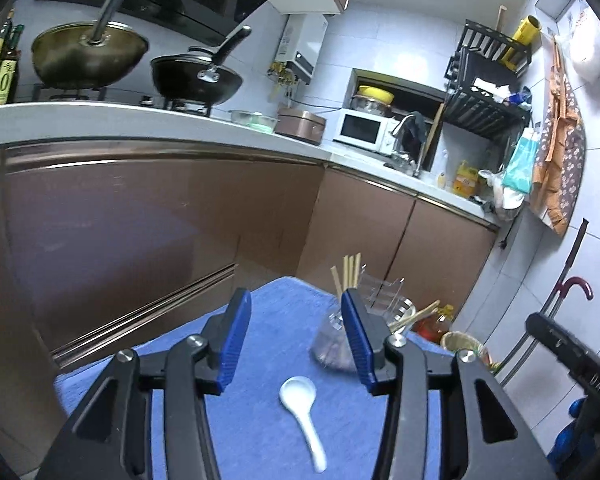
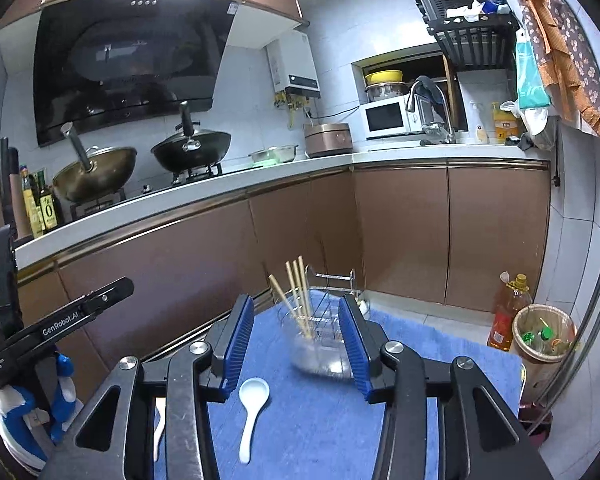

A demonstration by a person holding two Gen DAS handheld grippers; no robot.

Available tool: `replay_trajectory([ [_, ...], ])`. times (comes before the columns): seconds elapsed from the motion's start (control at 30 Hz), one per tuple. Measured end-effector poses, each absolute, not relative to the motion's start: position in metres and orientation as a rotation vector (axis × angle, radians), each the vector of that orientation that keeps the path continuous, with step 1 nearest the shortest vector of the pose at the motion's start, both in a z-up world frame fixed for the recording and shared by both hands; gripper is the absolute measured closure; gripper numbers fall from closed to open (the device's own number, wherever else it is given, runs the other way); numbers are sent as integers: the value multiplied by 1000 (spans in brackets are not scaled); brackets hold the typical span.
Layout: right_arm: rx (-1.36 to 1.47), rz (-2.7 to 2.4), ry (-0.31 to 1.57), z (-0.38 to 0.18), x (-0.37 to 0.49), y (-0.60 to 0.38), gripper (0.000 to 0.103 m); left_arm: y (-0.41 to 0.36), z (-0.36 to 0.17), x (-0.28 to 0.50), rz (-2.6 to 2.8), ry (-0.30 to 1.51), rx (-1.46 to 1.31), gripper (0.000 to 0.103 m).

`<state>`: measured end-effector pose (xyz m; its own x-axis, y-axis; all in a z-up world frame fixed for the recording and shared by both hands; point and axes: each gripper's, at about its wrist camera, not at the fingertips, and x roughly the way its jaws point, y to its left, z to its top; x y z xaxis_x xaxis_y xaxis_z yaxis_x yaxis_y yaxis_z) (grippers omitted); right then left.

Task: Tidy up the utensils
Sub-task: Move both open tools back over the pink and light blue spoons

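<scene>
A white ceramic spoon (image 1: 303, 412) lies on the blue cloth (image 1: 268, 320), bowl end away from me; it also shows in the right wrist view (image 2: 251, 412). A clear holder (image 2: 320, 344) with several wooden chopsticks (image 2: 296, 292) stands behind it, and shows in the left wrist view (image 1: 332, 344) partly behind my right finger. My left gripper (image 1: 294, 316) is open and empty above the spoon. My right gripper (image 2: 296, 320) is open and empty, facing the holder. A second white utensil (image 2: 159, 424) peeks from under the right gripper's left arm.
Brown cabinets (image 2: 400, 232) and a white counter (image 2: 220, 184) with woks stand behind the table. An oil bottle (image 2: 506, 312) and a lined bin (image 2: 546, 332) stand on the floor at right. The other gripper's body shows at left (image 2: 40, 336).
</scene>
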<state>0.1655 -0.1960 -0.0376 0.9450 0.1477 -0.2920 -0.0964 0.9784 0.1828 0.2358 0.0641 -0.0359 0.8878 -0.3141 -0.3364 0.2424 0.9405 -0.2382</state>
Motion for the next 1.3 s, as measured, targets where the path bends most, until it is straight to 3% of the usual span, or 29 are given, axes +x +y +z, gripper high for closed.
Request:
replay_trajectory([
  [0.3,160,115,324,-36,142,-191,62,126,-43,212,-217,436,-173,57],
  [0.37,167,113,352,-42,144,-194,58,139,-51,213,-189,463,-170,57],
  [0.8,194,183,591,-111,188,-192,54,196,-167,271,-190,834,-335,56],
  [1.3,226,195,747,-172,224,-190,54,156,-175,256,-106,759,-96,56],
])
